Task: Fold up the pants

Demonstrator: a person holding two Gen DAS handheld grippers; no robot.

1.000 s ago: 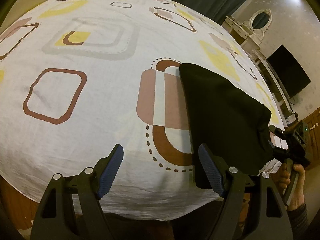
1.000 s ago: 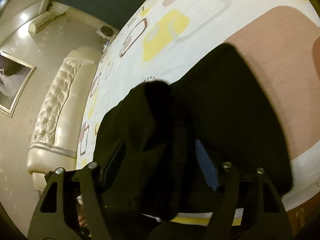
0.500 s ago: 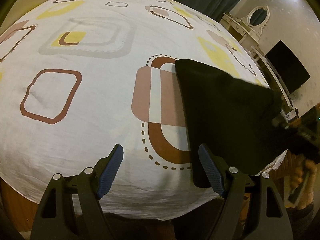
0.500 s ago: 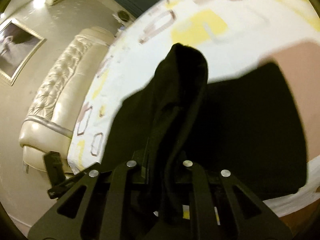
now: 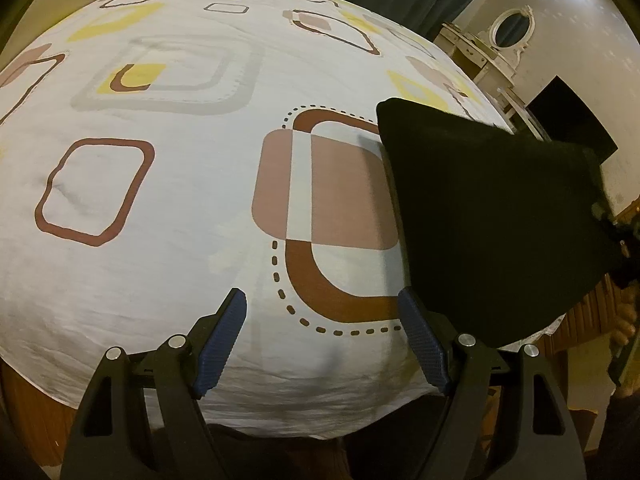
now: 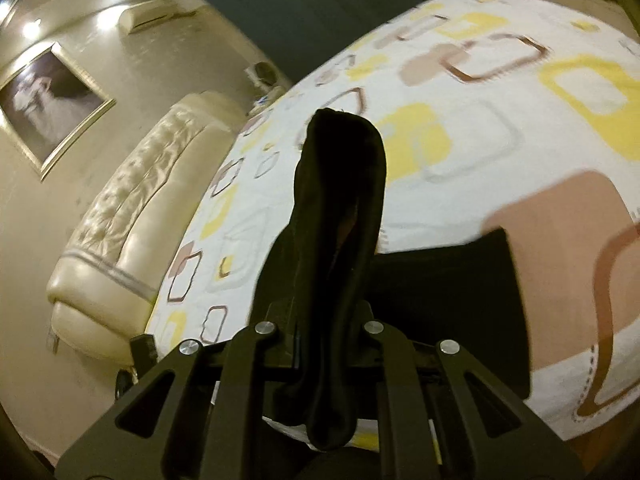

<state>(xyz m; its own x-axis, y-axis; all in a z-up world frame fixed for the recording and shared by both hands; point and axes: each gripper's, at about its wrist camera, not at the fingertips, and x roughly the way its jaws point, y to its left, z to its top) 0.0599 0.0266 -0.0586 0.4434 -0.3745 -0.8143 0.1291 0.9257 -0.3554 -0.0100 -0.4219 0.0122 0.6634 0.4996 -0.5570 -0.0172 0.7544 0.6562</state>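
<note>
The right hand-held gripper (image 6: 320,344), open a second ago, is now clamped on a bunched edge of the black pants (image 5: 492,216) and has lifted it off the bed (image 5: 180,184) near the right edge; a fold can begin. The left hand-held gripper (image 5: 322,344) hovers, jaws apart, empty. Nothing obstructs the patterned sheet.

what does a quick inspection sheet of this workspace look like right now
surface: bed with patterned sheet, smooth.
job's things: black pants at the bed's near edge, one end bunched and lifted.
clutter: nothing seen.
grippers: left hand-held gripper open, empty, over the sheet; right hand-held gripper shut on the black pants.
cables: nothing seen.
surroundings: cream tufted headboard, framed picture, dark curtain, mirrored dresser, dark screen.
</note>
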